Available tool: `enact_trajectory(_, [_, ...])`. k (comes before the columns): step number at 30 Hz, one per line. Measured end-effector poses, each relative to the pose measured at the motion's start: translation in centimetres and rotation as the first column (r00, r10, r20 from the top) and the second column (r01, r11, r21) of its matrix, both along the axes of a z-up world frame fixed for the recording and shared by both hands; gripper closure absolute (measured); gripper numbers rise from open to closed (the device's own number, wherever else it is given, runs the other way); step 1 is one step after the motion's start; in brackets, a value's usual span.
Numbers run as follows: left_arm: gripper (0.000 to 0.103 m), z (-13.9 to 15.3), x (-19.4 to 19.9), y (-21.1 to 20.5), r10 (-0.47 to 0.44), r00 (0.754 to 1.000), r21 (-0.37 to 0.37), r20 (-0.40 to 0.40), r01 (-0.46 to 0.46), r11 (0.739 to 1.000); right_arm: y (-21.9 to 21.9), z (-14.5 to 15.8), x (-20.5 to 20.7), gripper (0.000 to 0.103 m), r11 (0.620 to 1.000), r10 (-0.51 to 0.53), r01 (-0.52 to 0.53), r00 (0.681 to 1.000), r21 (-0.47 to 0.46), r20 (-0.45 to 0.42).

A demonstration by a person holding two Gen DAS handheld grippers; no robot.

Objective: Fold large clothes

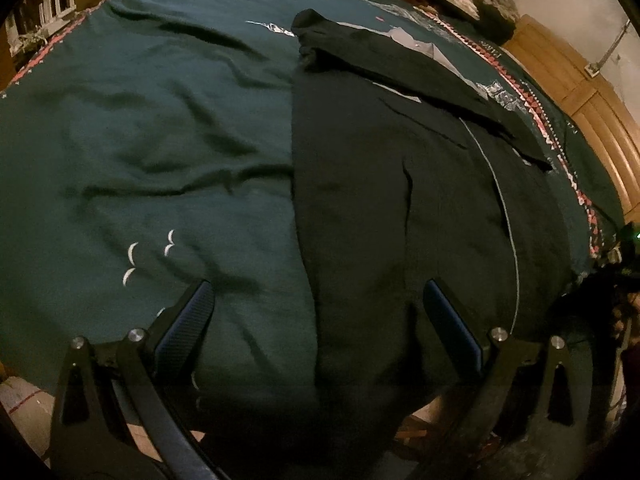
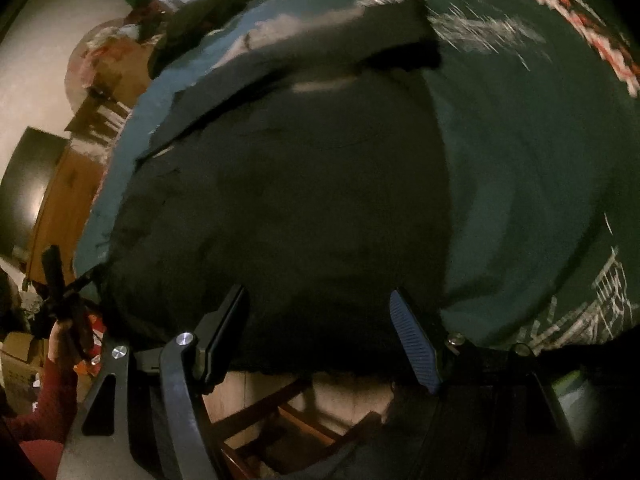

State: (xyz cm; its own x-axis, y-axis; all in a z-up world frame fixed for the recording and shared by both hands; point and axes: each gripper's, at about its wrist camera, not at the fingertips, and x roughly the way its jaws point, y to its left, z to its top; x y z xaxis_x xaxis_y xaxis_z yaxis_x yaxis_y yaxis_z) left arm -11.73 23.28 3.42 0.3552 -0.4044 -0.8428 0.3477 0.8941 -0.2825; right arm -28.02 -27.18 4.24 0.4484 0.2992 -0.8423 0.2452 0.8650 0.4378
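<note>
Nearest the lenses, both sets of tongs stood apart and empty. Left gripper hung with one pad over the green cover and the other over the black garment, straddling its long near-side edge. Right gripper hovered above the garment's hem, just inside the table's near edge, clamped on nothing.

Beyond the pads, spread flat across the covered table: a large dark garment, already narrowed into a long panel, a pale seam line running down one side. Farther off, a sleeve or flap lay folded slantwise across the top end, pale lining showing beside it.

Judged soft, limp and fairly light; apt to sag and drag on the cover rather than hold any shape. Best taken at the two near hem corners, pinching through all layers, then carried toward the far end. Right view blurred; finer detail not readable.
</note>
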Motion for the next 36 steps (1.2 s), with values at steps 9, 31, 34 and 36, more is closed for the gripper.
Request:
enact_trajectory(9, [0.001,-0.1,0.2,0.0,-0.003,0.999,-0.018,-0.039,0.003,1.000,-4.8,-3.9,-2.0,0.035,0.985,-0.072,0.081,0.996,0.151,-0.060])
enact_trajectory(31, [0.004,-0.3,-0.1,-0.2,-0.091,0.994,0.005,-0.066,0.092,0.996,-2.3,-6.3,-0.7,0.035,0.976,0.018,-0.008,0.999,0.216,-0.045])
enact_trajectory(34, [0.008,-0.2,-0.1,0.1,-0.093,0.994,-0.007,-0.065,0.092,0.996,-2.1,-5.9,-0.9,0.041,0.975,0.044,-0.035,0.999,0.219,-0.033])
enact_trajectory(36, [0.010,-0.2,0.0,0.4,-0.096,0.993,-0.016,-0.070,0.095,0.995,-2.1,-5.7,-0.9,0.042,0.976,0.054,-0.047,0.998,0.213,-0.028])
